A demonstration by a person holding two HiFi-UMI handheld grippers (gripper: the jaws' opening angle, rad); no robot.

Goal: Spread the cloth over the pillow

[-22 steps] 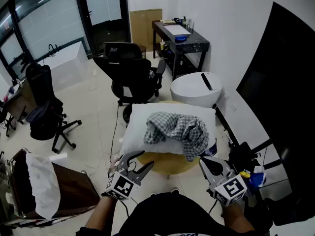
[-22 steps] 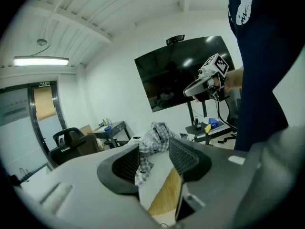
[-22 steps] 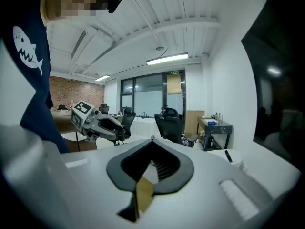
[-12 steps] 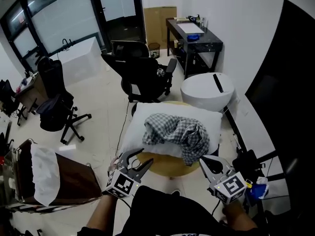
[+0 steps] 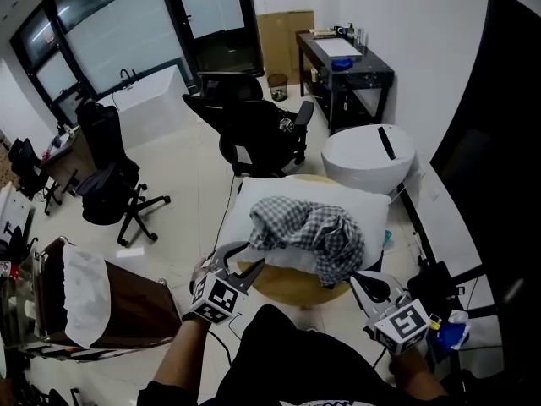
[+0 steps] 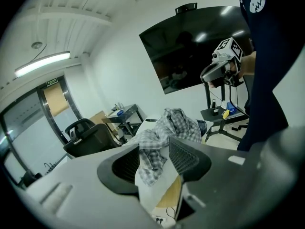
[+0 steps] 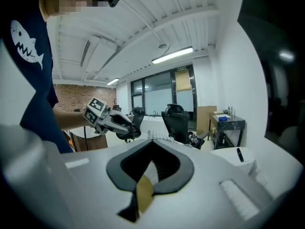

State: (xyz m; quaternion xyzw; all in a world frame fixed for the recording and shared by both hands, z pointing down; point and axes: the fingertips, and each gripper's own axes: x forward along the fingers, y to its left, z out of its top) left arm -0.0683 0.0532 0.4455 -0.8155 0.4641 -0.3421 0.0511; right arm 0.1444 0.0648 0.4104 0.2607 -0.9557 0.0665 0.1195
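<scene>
A crumpled grey checked cloth (image 5: 308,229) lies bunched on top of a white pillow (image 5: 262,214), which rests on a small round wooden table (image 5: 292,286). My left gripper (image 5: 243,259) is open at the pillow's near left corner with nothing between its jaws. In the left gripper view the cloth (image 6: 167,128) and pillow (image 6: 148,178) show through the gap of the left gripper (image 6: 153,152). My right gripper (image 5: 365,282) is shut and empty, just off the pillow's near right corner. In the right gripper view the right gripper (image 7: 153,146) has its jaws meeting.
A black office chair (image 5: 254,129) and a white round stool (image 5: 369,155) stand beyond the pillow. Further back is a black desk (image 5: 347,57). A large dark screen (image 5: 499,150) stands at the right. A brown bin with white fabric (image 5: 89,299) sits at the left.
The head view has shifted, so the pillow sits slightly higher and more to the right. The left gripper has come a little closer to the pillow's corner. Both jaws look unchanged.
</scene>
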